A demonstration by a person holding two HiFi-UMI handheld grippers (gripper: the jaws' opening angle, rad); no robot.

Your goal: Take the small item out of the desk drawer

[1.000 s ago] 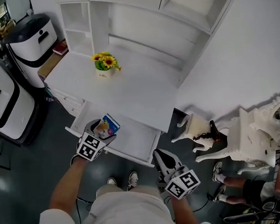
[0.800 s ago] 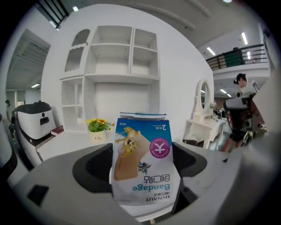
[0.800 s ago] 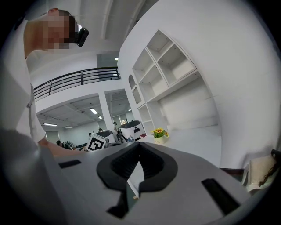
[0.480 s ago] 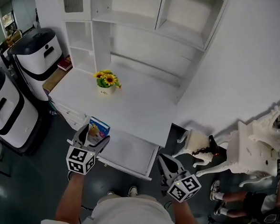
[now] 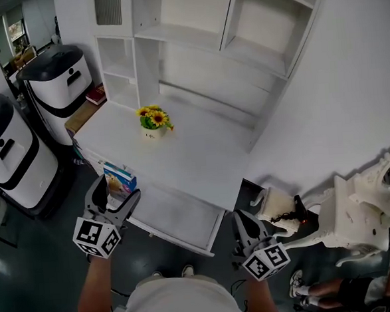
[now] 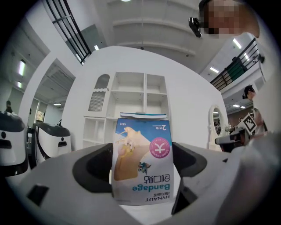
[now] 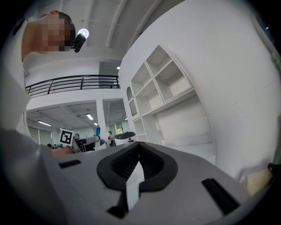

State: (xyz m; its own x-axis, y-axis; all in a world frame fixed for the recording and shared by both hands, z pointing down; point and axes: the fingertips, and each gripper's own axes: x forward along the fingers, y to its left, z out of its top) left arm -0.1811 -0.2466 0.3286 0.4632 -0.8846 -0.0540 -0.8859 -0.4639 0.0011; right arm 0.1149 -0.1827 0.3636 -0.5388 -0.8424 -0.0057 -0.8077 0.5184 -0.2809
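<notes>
We see the left tongs point(image 5: 115, 192) risen, the bandage box point(image 6: 142, 162) gripped between them; the open drawer point(image 5: 186, 219) lies below. To their right, the right tongs point(image 5: 247, 221) are closed, empty.

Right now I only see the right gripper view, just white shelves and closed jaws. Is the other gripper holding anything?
Observer: Yes, the left gripper is clamped on a small blue-and-white cardboard bandage box.
Operator: Is it the right way up?
Observer: No, its print reads upside down in the left gripper view.
Operator: Is the drawer shut?
Observer: No, the white desk drawer stands pulled out.
</notes>
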